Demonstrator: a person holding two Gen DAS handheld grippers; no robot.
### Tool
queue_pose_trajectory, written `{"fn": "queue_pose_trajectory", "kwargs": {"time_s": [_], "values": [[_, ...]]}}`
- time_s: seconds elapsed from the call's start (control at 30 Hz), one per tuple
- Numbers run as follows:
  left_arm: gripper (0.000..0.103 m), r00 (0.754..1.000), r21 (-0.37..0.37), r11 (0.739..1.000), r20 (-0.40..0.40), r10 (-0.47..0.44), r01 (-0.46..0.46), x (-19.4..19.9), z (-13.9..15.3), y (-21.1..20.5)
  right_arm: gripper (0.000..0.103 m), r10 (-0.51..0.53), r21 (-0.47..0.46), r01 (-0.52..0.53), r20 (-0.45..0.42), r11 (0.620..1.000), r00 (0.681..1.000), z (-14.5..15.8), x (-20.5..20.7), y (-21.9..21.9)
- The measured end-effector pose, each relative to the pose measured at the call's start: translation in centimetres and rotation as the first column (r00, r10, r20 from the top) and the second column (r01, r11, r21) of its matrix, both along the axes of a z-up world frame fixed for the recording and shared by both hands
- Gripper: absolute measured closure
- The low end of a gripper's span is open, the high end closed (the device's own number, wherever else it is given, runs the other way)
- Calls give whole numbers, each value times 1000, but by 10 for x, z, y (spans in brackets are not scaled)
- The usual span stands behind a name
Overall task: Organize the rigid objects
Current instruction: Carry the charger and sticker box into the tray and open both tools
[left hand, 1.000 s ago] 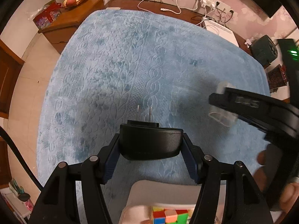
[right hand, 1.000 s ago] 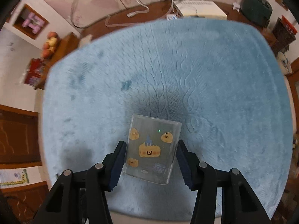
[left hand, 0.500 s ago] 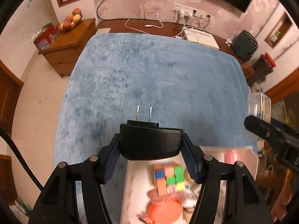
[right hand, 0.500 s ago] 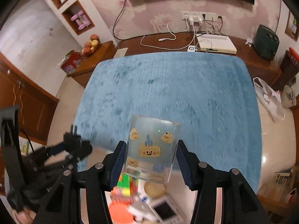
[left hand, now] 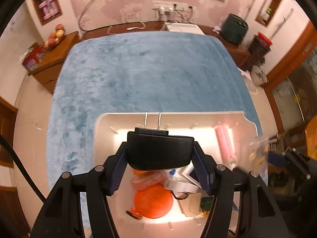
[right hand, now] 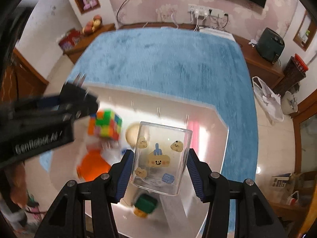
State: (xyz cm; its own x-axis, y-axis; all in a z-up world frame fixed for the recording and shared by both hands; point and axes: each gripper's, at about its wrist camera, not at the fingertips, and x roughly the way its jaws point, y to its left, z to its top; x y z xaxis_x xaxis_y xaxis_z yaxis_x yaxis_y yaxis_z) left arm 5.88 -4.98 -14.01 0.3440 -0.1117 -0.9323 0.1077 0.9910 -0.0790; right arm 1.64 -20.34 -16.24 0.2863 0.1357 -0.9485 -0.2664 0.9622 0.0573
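Note:
My left gripper [left hand: 160, 156] is shut on a black plug adapter [left hand: 159, 150] with two metal prongs, held above a white bin [left hand: 103, 119]. My right gripper [right hand: 159, 159] is shut on a clear plastic cup [right hand: 160, 158] with cartoon stickers, also over the white bin [right hand: 220, 117]. The bin holds a colourful puzzle cube [right hand: 105, 126], an orange round object [left hand: 152, 201], a pink tube [left hand: 224, 143], a green-capped item [right hand: 145, 202] and other small things. The left gripper also shows in the right wrist view [right hand: 65, 107], blurred, at the left.
The bin sits at the near edge of a blue blanket [left hand: 150, 73]. Behind it are a wooden bench with cables and a white box [left hand: 184, 26], a dark green appliance [left hand: 234, 28], and a side table with fruit [left hand: 54, 36].
Both grippers have pulled back and up from the blanket with their objects and now hang over the white bin, which has come into full view.

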Motion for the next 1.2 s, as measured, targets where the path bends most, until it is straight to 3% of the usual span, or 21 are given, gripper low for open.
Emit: {"fn": "queue_pose_trajectory", "kwargs": {"time_s": [0.2,0.53,0.7,0.77,0.9,1.2], "values": [[37,998,44,997,-34,-61,63,-3,-32,-27,48,57,-36,-59,-50,998,997,-28,-20,2],[37,988,72,992,-127,-91,101,3,-80,-38,48,52,-69,-60,-122,996,991,-54,-25,2],[37,985,68,989,-116,-125,134,5,-78,-45,46,46,-83,-57,-126,995,991,-54,-25,3],[35,985,57,989,-118,-127,134,4,-77,-45,40,44,-87,-54,-115,995,992,-52,-26,3],[23,985,38,992,-124,-118,124,2,-73,-43,39,44,-84,-52,-94,995,995,-45,-31,4],[23,993,83,991,-62,-104,109,-17,-41,-42,39,65,-76,-65,-8,995,998,-17,-41,0]]}}
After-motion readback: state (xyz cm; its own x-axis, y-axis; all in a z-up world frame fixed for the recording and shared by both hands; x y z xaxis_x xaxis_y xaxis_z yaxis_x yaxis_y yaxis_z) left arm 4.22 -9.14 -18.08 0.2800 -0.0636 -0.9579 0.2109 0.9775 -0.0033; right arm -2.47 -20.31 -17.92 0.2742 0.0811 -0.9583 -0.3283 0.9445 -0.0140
